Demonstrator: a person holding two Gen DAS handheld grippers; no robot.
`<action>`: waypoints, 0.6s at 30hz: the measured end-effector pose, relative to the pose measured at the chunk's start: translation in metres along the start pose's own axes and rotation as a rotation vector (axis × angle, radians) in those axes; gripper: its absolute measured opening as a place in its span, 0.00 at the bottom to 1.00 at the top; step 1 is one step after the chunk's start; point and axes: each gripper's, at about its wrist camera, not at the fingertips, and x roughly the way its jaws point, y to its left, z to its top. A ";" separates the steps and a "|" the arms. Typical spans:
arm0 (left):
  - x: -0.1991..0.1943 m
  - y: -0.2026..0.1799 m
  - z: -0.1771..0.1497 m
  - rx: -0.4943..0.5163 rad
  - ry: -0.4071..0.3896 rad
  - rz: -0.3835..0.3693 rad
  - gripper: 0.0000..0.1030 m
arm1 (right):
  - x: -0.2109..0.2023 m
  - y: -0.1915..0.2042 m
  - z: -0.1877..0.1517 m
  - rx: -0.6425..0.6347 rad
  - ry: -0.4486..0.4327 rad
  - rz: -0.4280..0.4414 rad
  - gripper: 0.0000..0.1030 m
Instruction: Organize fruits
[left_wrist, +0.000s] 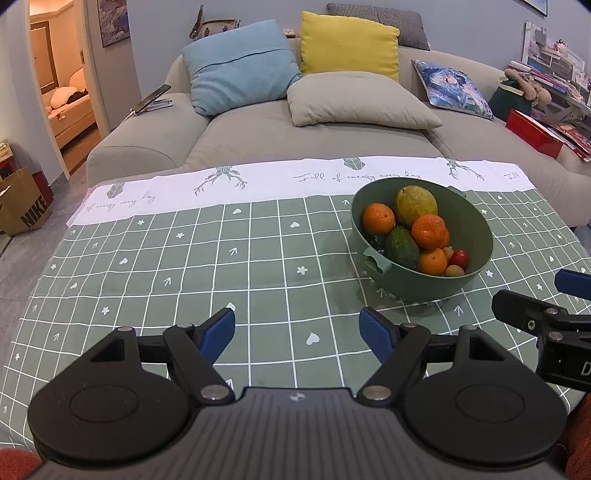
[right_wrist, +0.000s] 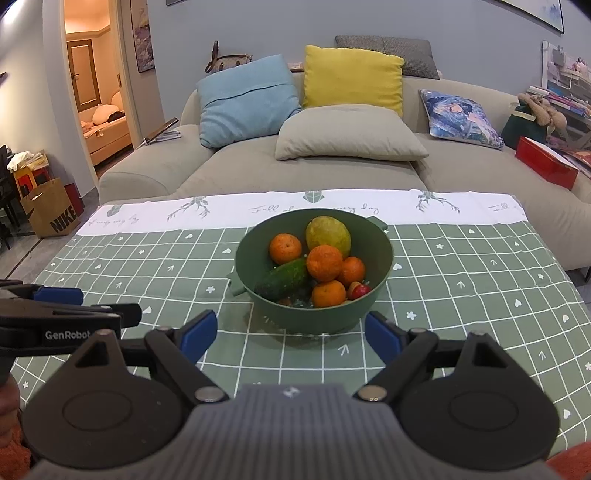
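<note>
Right tool (right_wrist: 290, 334) spread wide, empty, green bowl (right_wrist: 384, 254) of fruit dead ahead on worktop, just past its tips. Left tool (left_wrist: 297, 332) also spread, empty; bowl lies forward-right of it. Right is nearer.

Both wrist cameras looked forward, low over the table (left_wrist: 184, 266), toward the sofa (right_wrist: 229, 162). The right view faced the bowl (right_wrist: 314, 314) closely; the left saw it rightward.

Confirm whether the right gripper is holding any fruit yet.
No: the right gripper is open and empty, short of the green bowl, where the oranges lie.
</note>
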 end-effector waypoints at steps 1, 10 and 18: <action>0.000 0.000 0.000 0.000 0.000 0.000 0.87 | 0.000 0.000 0.000 0.000 0.000 0.000 0.81; 0.000 0.001 0.000 0.000 0.000 0.000 0.87 | 0.000 0.000 0.000 0.000 -0.001 0.000 0.81; -0.001 0.001 0.001 -0.003 0.001 0.001 0.87 | 0.000 0.000 0.001 0.005 -0.001 0.000 0.82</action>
